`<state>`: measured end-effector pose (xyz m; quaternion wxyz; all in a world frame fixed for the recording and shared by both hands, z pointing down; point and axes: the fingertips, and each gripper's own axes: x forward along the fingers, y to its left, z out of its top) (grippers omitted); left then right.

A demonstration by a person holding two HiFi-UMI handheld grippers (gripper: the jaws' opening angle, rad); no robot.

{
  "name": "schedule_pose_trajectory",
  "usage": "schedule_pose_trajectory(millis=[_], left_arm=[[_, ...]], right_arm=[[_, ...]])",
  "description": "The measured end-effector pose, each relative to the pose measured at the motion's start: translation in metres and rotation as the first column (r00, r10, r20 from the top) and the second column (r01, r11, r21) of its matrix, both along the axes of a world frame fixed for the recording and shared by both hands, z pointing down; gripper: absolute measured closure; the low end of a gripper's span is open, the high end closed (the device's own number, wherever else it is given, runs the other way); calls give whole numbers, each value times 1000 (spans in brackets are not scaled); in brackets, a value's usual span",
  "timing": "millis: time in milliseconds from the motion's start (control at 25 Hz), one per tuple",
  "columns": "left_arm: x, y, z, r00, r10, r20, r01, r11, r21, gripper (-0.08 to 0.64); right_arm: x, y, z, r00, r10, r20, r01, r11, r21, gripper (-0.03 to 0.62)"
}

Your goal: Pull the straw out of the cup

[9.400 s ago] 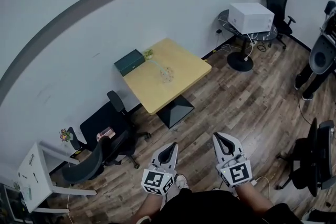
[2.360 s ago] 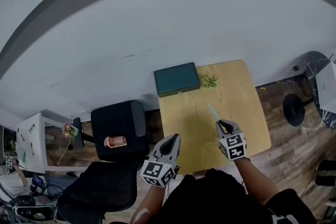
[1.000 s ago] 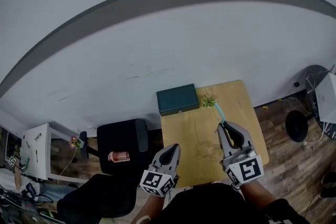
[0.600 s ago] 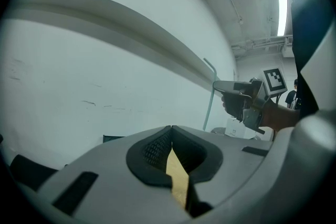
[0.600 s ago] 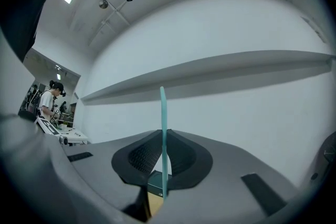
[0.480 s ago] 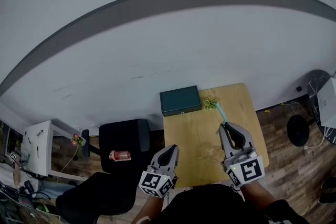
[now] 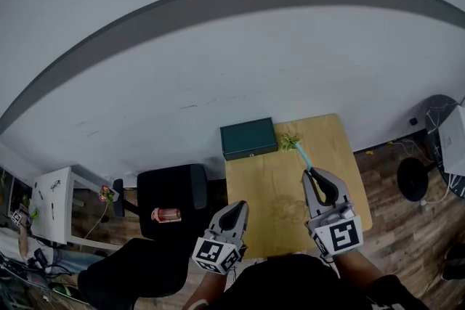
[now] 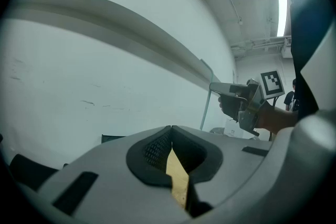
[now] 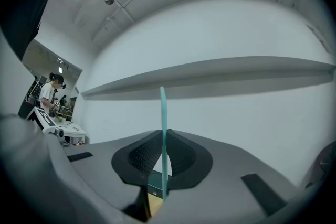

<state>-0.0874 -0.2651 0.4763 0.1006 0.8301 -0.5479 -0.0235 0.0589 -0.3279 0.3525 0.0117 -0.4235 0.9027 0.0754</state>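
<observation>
Straw (image 9: 163, 128), pale teal and upright, is pinched between the right gripper (image 9: 160, 162)'s fingers, its top rising above them (lower end hidden). The left gripper (image 8: 170, 136)'s fingers are pressed together and empty, over the table (image 7: 349, 192)'s near left corner. A green box (image 7: 249, 139) and a small plant (image 7: 289, 141) sit at the far edge by the wall. Open wood floor (image 7: 407, 229) lies to the right.

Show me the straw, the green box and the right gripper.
straw (image 9: 163, 118): right gripper view, mid shaft above the jaws.
green box (image 7: 249, 138): head view, centre of its lid.
right gripper (image 7: 310, 175): head view, tip of its jaws.
</observation>
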Motion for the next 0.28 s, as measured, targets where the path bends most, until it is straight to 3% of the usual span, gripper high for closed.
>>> schedule_pose_trajectory(millis=[280], left_arm=[[8,0,-10,1000,22,19,-22,1000,22,541]], right_arm=[[1,2,3,1000,2,-7,-2,1000,-4,546]])
